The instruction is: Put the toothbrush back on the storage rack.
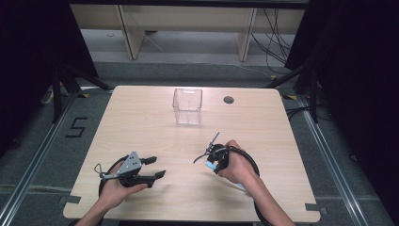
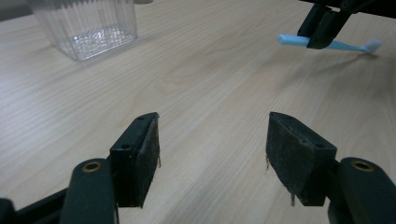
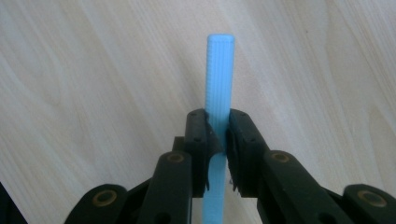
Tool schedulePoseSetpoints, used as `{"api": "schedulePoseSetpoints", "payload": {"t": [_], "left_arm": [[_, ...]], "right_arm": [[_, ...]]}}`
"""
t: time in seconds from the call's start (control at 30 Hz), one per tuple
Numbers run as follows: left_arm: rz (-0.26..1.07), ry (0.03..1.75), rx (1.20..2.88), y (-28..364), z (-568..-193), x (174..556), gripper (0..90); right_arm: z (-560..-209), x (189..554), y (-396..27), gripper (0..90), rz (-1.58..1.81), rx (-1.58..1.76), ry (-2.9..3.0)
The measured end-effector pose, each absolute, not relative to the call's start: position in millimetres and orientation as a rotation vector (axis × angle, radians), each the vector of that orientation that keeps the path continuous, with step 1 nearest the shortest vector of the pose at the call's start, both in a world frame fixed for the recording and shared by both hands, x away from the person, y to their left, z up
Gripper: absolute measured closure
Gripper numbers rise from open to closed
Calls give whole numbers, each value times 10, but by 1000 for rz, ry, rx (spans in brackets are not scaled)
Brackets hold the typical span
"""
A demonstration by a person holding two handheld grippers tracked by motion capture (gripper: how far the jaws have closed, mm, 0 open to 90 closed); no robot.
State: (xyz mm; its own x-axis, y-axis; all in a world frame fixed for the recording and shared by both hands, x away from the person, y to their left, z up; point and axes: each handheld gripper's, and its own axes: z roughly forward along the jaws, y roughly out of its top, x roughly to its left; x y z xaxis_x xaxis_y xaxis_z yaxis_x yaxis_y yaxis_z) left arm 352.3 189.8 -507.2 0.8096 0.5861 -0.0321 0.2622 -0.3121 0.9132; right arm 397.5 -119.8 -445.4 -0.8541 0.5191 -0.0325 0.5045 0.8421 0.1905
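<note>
Only floor marking "5" (image 1: 76,127), toothbrush (image 3: 219,84) — unlabelled

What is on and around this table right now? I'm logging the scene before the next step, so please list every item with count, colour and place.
toothbrush: one, light blue, clamped in the right gripper above the table
container: one, clear plastic, upright on the table's far middle, nothing visible inside
table: one, light wood, with a round hole near its far right edge
floor marking: one, black, left of the table
left gripper: one, black, jaws apart, nothing between them, near left
right gripper: one, black, shut on the toothbrush, near right
hands: two, one on each gripper
</note>
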Motion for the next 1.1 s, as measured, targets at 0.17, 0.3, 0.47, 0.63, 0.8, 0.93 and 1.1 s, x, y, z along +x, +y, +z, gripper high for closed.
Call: {"api": "schedulePoseSetpoints", "payload": {"t": [0.17, 0.3, 0.47, 0.63, 0.8, 0.93, 1.1], "left_arm": [[351, 535, 1926, 1804, -5016, 3536, 360], [323, 435, 1956, 1740, -4983, 3543, 402], [259, 286, 1972, 1586, -4944, 3512, 442], [234, 190, 2010, 1387, -4927, 3492, 442], [227, 138, 2039, 1205, -4933, 3544, 473], [223, 119, 2052, 1102, -4962, 3585, 512], [204, 105, 2062, 998, -4978, 3596, 537]], "right_arm": [[-4477, 3926, -1177, 792, 253, 625, 2954], [-4436, 3861, -1125, 791, 229, 276, 2997], [-4382, 3835, -1078, 792, 234, 174, 3031], [-4372, 3836, -1014, 792, 218, 90, 3041], [-4350, 3806, -950, 792, 186, 105, 3064], [-4364, 3801, -909, 793, 183, 61, 3056], [-4353, 3781, -857, 793, 169, 81, 3073]]}}
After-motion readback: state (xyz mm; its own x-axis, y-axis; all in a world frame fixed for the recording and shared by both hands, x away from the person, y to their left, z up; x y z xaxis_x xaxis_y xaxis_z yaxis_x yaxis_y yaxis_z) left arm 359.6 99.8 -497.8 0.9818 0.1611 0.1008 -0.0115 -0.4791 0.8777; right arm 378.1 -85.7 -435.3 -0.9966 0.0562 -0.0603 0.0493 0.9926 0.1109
